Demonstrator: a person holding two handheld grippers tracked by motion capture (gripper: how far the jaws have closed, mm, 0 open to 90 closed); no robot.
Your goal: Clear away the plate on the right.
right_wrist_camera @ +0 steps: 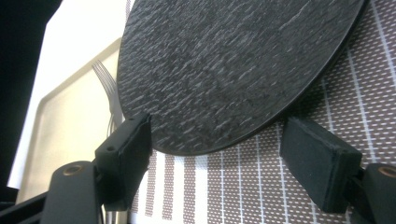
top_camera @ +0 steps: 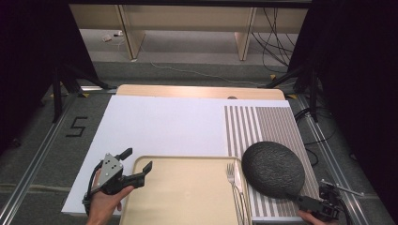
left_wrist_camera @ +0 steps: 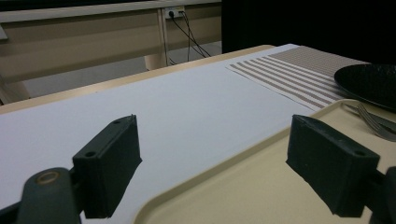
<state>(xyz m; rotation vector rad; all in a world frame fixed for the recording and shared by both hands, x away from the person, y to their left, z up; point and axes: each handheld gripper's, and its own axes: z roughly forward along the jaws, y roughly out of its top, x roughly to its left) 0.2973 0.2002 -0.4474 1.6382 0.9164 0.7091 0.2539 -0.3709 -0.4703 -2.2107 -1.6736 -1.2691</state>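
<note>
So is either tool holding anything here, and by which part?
Nothing is held. The right tool stands open around the near rim of the dark plate, pads not pressing. The left tool is open over the tray's edge.

Left hand (top_camera: pixel 104 199), lower left of frame, holds left gripper (top_camera: pixel 137 165) level, jaws spread wide, pointing upper right. Right gripper (top_camera: pixel 313 205), lower right corner, jaws apart, pointing upper left; right hand (top_camera: pixel 313 218) partly cropped.

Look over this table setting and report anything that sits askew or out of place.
The dark plate does not lie squarely on the striped placemat: its left edge overhangs the beige tray and sits over the fork and knife lying by the tray's right rim. Nothing looks spilled or damaged.
</note>
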